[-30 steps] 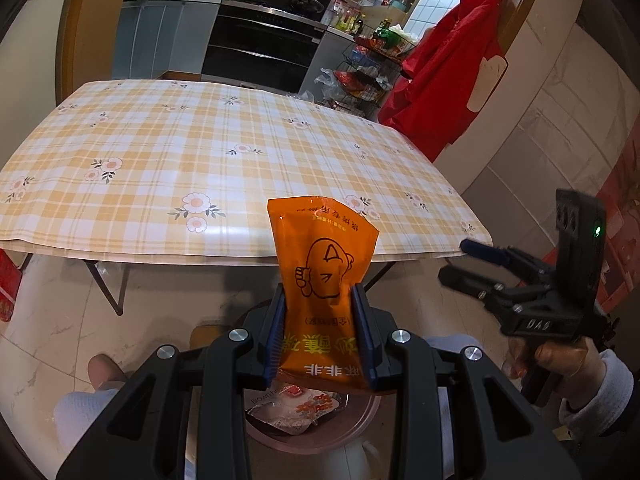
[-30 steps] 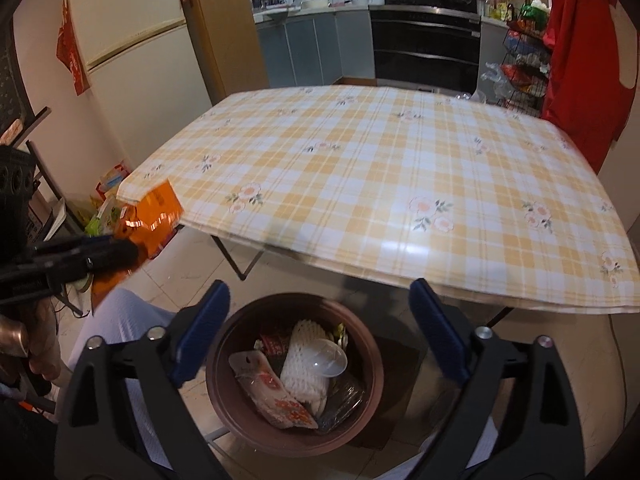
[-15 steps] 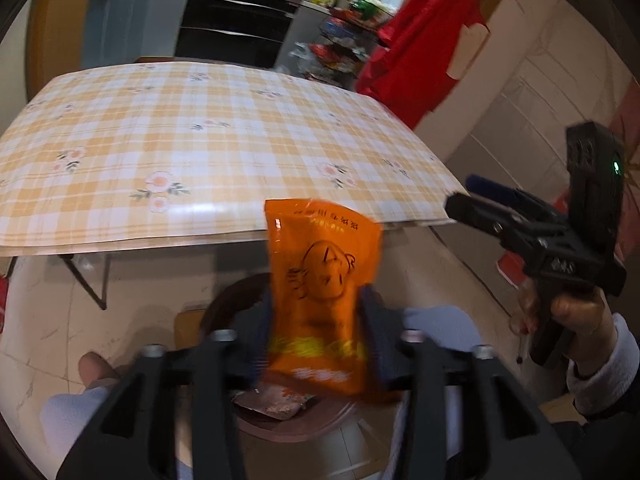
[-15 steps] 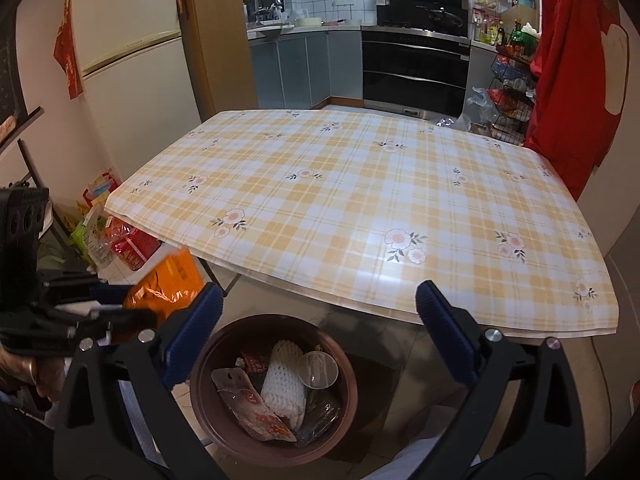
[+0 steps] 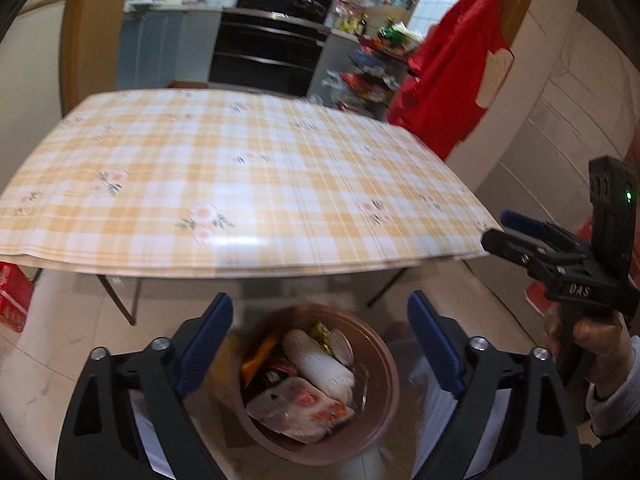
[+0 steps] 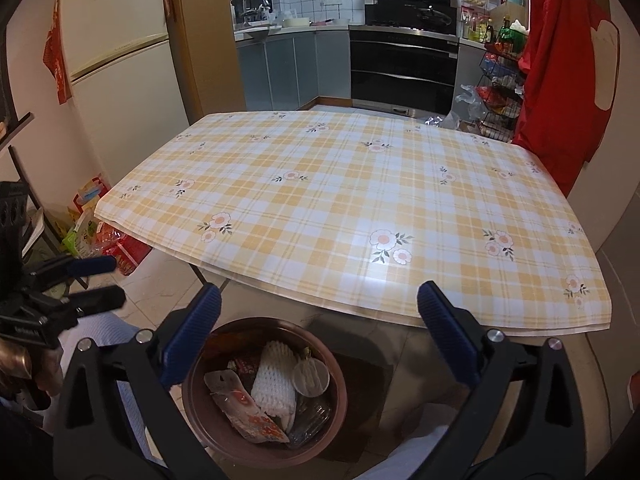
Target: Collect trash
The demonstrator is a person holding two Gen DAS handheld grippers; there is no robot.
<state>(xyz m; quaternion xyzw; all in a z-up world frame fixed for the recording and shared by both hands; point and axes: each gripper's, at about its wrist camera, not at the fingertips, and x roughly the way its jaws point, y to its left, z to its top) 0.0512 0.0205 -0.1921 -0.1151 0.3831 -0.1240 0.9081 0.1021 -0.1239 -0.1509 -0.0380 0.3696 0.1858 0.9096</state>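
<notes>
A brown round bin [image 5: 390,380] stands on the floor under the table's near edge. It holds a white foam net sleeve [image 5: 320,368], a red-and-white wrapper [image 5: 300,404] and, blurred at its left inner side, the orange snack packet [image 5: 256,356]. My left gripper [image 5: 320,316] hangs over the bin; its jaws are opening and nothing is between them. In the right wrist view the bin [image 6: 338,380] lies below my right gripper [image 6: 320,300], which is wide open and empty. The left gripper [image 6: 104,282] shows at that view's left edge, and the right gripper [image 5: 500,228] at the left view's right edge.
The table with a yellow checked cloth [image 6: 360,200] fills the middle. A red garment [image 6: 568,80] hangs at the right, a fridge [image 6: 116,80] stands at the left. Packets lie on the floor [image 6: 120,244] by the table leg. A red box [image 5: 12,296] sits at the left.
The left gripper's jaws have spread apart and let go of the orange packet, which has dropped from between them into the bin. The right gripper stays open.
</notes>
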